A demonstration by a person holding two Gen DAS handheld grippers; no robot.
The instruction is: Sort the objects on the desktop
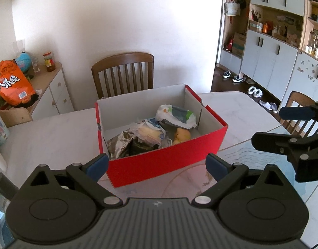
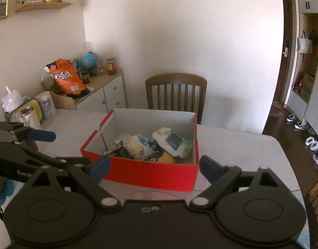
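Observation:
A red cardboard box [image 1: 165, 161] with a white inside stands on the pale table [image 1: 51, 137]. Inside lie several snack packets: a white one with green print [image 1: 175, 115], a yellow cake packet [image 1: 148, 133], a silver foil bag [image 1: 119, 145] and an orange-yellow item [image 1: 181, 134]. My left gripper [image 1: 157, 164] is open just short of the box's near wall, with nothing between its fingers. My right gripper [image 2: 154, 168] is open too, facing the same box [image 2: 150, 174] from the near side. It also shows at the right edge of the left wrist view [image 1: 268, 127], beside the box.
A wooden chair [image 1: 123, 72] stands behind the table. A sideboard [image 2: 109, 95] at the left carries an orange snack bag [image 2: 65, 76], a globe and a jar. A white kettle [image 2: 28, 114] sits at the table's left end. A second chair [image 1: 300, 108] and shoes are on the right.

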